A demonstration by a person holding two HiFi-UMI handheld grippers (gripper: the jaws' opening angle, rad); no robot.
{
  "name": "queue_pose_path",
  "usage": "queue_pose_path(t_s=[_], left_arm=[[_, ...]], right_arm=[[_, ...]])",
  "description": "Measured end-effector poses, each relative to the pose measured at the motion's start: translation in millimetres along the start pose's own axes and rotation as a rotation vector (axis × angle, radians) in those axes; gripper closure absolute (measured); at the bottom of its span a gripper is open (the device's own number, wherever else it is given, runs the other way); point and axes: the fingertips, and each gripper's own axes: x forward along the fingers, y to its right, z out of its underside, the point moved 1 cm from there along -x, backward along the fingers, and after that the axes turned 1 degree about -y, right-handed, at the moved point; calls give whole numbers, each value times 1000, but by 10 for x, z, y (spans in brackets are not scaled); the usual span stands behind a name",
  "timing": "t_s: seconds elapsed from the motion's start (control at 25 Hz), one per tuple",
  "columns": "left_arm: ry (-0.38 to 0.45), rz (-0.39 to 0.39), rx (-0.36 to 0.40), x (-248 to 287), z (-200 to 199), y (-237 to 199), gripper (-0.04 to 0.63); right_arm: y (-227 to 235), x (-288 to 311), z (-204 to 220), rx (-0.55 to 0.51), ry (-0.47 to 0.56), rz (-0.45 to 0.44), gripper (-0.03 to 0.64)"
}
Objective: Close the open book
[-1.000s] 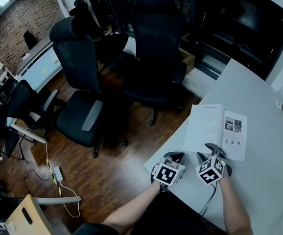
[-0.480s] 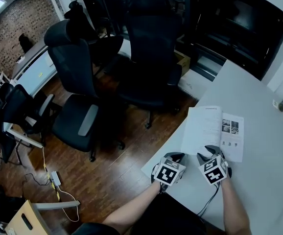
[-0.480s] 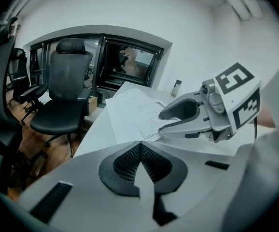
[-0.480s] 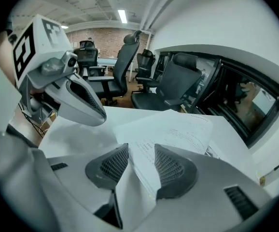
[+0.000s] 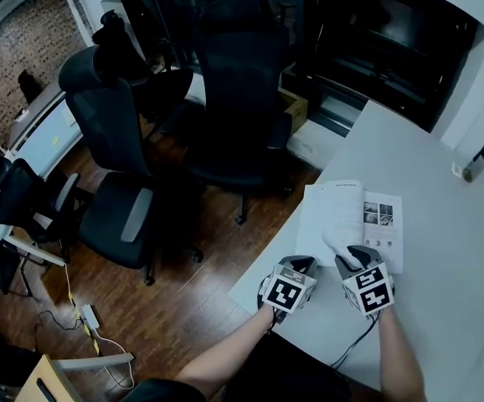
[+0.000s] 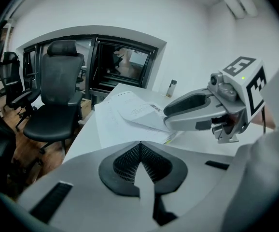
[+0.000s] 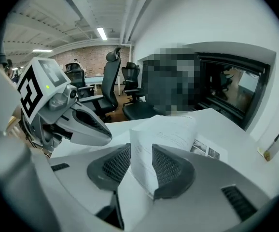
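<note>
1. Lying open on the white table (image 5: 443,308), the book (image 5: 368,216) has its left-hand sheet bare of pictures and its right-hand sheet carrying small photos; the print is too small to read.
2. At the book's near edge, the right gripper (image 7: 141,146) has one page (image 7: 163,129) standing between its ribbed pads. Its jaws have just been closing, and they now sit narrow with both pads against the paper.
3. That page curls up off the book in an arch, with its far part bowed over the spread below. The stretch inside the jaws is hidden by the pads.
4. In the head view, the right gripper's marker cube covers the book's near right corner, so the edge there cannot be seen.
5. Just left of the book, over the table's near corner, the left gripper (image 6: 140,141) has its jaws brought together tip to tip with nothing between them. It is clear of the paper.
6. Beyond the book's far right corner, a small upright thing with a dark top (image 5: 476,162) stands near the wall, too small to identify.
7. Left of and beyond the book, off the table, black office chairs (image 5: 242,82) stand on a wooden floor (image 5: 208,283).
8. Both forearms of the person are cut off at the bottom of the head view.
</note>
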Motion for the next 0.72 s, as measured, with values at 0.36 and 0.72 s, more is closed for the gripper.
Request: queue_pose_path(t_s=[0.36, 0.72], left_arm=[[-10, 30, 50, 214, -145, 219, 591], [-23, 73, 97, 383, -239, 518, 591]], right_arm=[[446, -390, 50, 102, 74, 148, 602], [810, -756, 485, 221, 62, 249, 611]])
